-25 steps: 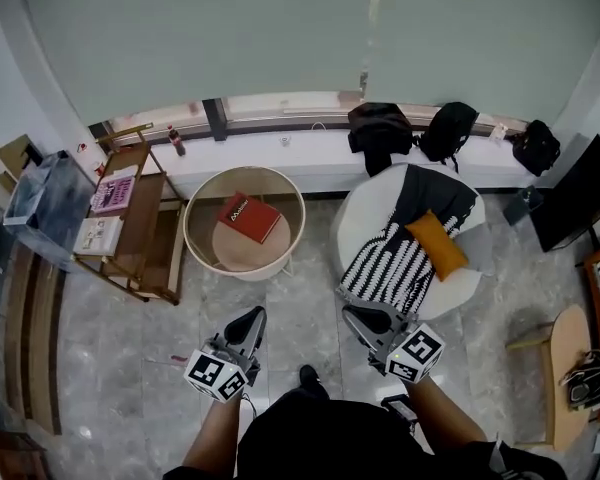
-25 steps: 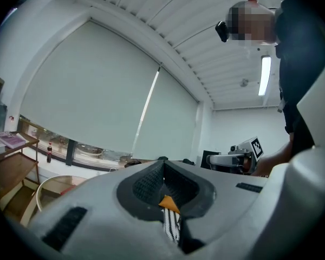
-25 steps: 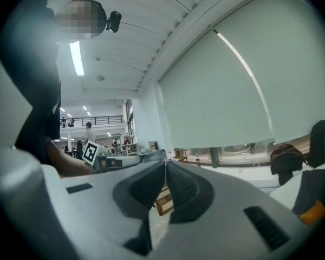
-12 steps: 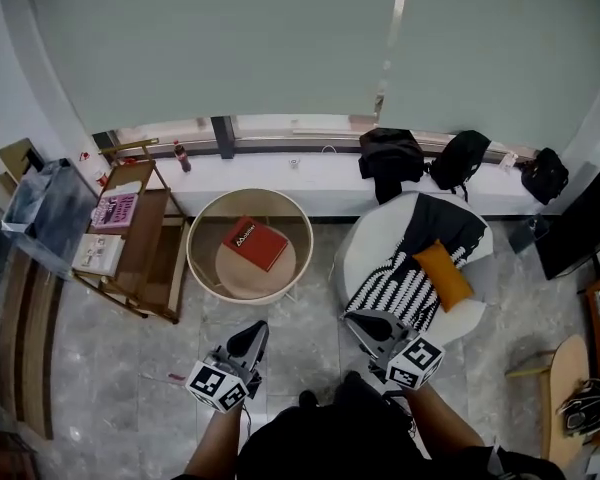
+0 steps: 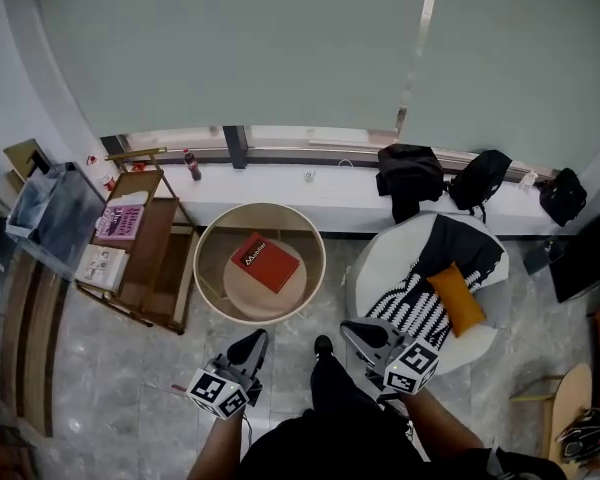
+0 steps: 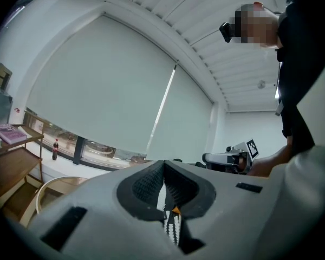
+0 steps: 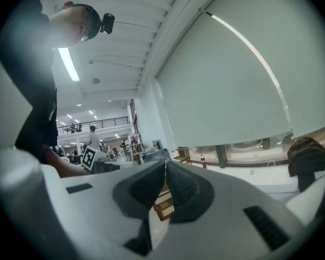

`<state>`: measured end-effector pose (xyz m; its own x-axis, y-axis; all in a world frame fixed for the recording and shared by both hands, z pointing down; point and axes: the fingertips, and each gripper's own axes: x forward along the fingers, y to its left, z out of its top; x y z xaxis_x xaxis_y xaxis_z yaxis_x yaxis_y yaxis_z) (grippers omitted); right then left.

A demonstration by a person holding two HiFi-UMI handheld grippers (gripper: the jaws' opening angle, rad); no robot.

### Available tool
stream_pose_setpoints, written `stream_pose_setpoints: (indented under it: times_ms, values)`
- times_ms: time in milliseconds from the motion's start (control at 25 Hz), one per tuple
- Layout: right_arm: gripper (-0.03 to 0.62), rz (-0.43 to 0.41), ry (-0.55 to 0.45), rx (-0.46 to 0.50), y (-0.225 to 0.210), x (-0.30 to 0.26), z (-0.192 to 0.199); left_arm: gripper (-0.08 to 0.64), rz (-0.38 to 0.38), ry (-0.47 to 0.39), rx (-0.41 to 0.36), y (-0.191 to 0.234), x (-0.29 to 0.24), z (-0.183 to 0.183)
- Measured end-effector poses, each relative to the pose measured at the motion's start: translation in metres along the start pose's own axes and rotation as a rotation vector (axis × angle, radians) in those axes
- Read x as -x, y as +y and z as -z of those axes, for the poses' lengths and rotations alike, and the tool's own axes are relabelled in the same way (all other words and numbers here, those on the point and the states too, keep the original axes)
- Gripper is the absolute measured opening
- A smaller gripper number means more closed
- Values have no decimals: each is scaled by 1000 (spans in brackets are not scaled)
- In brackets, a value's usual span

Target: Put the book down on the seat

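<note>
Currently left gripper (image 5: 250,343) and right gripper (image 5: 355,330) sit pinched shut, empty; reaching unopened would likely only shove the red hardcover book (image 5: 266,262) around its round pale wooden tub (image 5: 212,240).

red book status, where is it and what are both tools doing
Left tool shut, empty. Right tool shut, empty. Red book lies flat on the round chair seat, neither tool touching it. Nothing on top of it.
</note>
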<state>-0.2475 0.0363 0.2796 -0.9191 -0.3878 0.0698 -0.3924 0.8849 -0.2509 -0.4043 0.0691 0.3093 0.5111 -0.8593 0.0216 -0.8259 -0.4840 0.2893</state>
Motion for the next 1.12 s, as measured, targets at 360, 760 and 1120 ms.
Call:
stream_pose_setpoints:
  times_ms: [360,760,1120]
  values:
    - [31,-126,18,-12,-79,-80,-31,21,-90,31,6,68,-63,-26]
    - [31,-252,55,-58,-167,-168,-46,23,-237,-1,132,157,-108,-44]
    - [31,-254,136,-186,-227,-230,-9,23,-328,113,162,219,-127,-15]
